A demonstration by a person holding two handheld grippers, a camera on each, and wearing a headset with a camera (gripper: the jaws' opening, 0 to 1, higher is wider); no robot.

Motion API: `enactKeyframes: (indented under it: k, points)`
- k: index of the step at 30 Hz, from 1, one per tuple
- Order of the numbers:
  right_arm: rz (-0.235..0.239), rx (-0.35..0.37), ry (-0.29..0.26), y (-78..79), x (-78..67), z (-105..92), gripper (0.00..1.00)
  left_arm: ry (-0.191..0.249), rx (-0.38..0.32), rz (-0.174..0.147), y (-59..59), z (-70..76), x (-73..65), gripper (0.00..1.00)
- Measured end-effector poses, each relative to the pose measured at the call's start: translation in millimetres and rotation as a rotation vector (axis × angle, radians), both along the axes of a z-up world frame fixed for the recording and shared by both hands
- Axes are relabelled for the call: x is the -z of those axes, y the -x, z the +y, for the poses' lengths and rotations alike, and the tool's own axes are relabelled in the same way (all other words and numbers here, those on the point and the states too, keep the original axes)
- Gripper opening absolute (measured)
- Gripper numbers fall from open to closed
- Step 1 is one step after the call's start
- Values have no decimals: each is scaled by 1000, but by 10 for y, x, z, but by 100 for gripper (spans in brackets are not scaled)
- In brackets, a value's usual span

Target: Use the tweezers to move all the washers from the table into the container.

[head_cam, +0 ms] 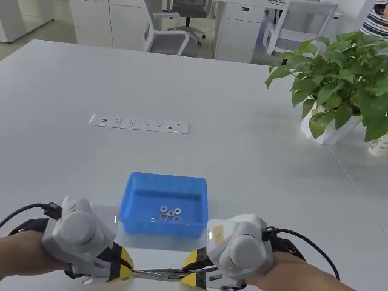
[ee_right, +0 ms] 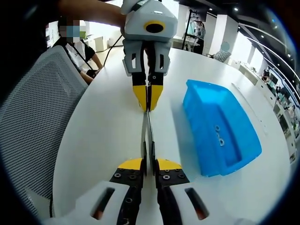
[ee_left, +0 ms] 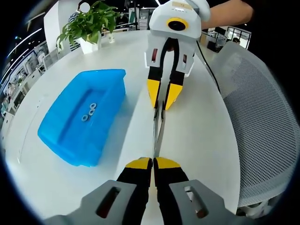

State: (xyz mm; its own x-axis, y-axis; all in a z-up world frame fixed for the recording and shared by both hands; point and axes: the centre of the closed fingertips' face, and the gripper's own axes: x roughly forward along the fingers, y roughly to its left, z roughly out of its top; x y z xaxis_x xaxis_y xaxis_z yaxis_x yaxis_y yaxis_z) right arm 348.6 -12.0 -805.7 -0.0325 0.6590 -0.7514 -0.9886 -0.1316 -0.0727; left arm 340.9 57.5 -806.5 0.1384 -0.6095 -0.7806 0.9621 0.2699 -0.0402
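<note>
Two grippers are sharing one pair of tweezers (head_cam: 157,273) low over the near edge of the table (head_cam: 254,151), facing each other with the tool stretched between them. The left gripper (head_cam: 124,267) is pinching one end, its yellow-tipped jaws pressed almost together on the metal. The right gripper (head_cam: 195,271) is clamping the other end, its jaws sitting narrow around the tool. In the right gripper view the two thin arms of the tweezers are running from that gripper's own jaws and drawing together where the left gripper is gripping them. I cannot tell whether the tweezers are touching the table.

Several washers (head_cam: 170,213) are lying in a small cluster on the floor of the container (head_cam: 163,177). The blue container is standing on the table just beyond the two grippers, roughly midway between them in the head view. In the left gripper view it is sitting off to the left of the tweezers, and in the right gripper view off to the right.

Farther back, a power strip (head_cam: 139,123) is lying flat on the table and a plant (head_cam: 339,79) is standing at the far right. A mesh chair (ee_left: 262,117) is standing beside the table's near edge.
</note>
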Motion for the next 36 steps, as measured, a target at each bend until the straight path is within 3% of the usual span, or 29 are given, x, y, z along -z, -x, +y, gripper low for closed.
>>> enactKeyframes:
  k: [9,16,23,30,36]
  points:
    - [-5,4,6,4,3,-19,15,-1,-17,-5,-12,18,-13,9]
    - [-27,24,-6,-47,-92,-54,19,0,-44,-12,-10,88,-76,15]
    - [-14,140,-36,-183,-268,-130,29,73,-134,1,-9,176,-257,27]
    - [10,298,-116,-315,-497,-265,41,205,-257,-44,-76,244,-622,38]
    - [4,397,-162,-362,-641,-426,52,248,-310,-77,-22,256,-838,56]
